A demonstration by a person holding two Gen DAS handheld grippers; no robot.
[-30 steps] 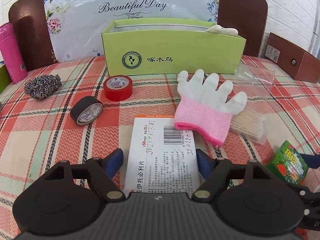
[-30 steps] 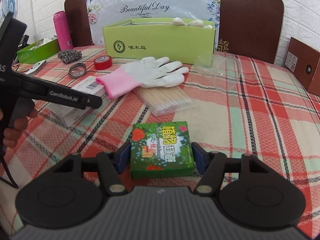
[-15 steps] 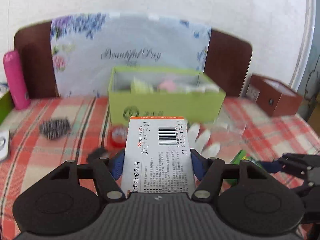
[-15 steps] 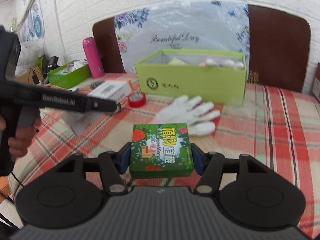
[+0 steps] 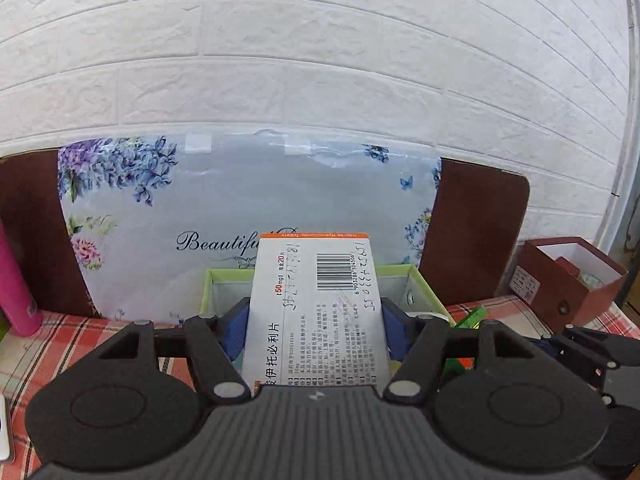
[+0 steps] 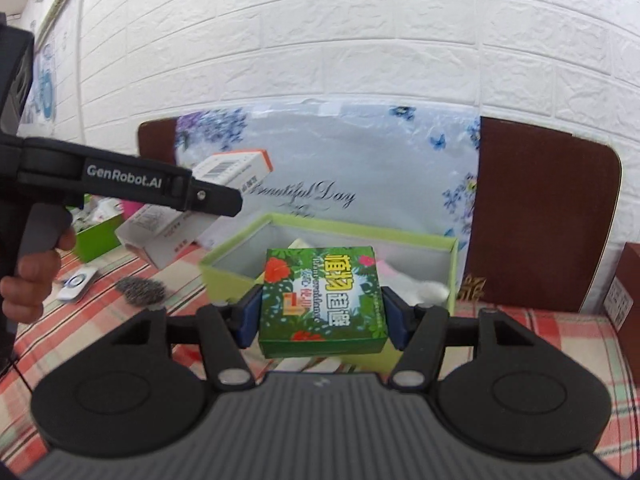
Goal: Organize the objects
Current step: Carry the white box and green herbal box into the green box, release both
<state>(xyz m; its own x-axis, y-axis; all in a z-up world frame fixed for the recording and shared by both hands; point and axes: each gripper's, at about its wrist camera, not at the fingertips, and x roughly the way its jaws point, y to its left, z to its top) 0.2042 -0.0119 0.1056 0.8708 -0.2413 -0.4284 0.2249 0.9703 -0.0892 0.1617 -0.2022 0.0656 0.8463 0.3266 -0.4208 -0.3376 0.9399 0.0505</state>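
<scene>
My left gripper (image 5: 315, 318) is shut on a white medicine box (image 5: 316, 300) with an orange end and a barcode, held in the air in front of the open lime-green storage box (image 5: 224, 292). In the right wrist view that medicine box (image 6: 234, 166) sits up at the left, above the table, with a person's hand (image 6: 28, 276) on the gripper's handle. My right gripper (image 6: 322, 314) is shut on a small green floral box (image 6: 322, 296), held just before the storage box (image 6: 400, 236). Soft white and pink things lie inside the storage box.
A floral "Beautiful Day" board (image 5: 240, 200) leans on a brown headboard behind the storage box. A pink bottle (image 5: 16, 292) stands far left, an open brown box (image 5: 572, 280) far right. A steel scourer (image 6: 140, 290), a white device (image 6: 76, 282) and another green box (image 6: 98, 232) are at the left.
Both grippers have risen off the checked cloth with their boxes and moved toward the lime-green storage box. The glove, tapes and toothpicks have dropped out of view.
</scene>
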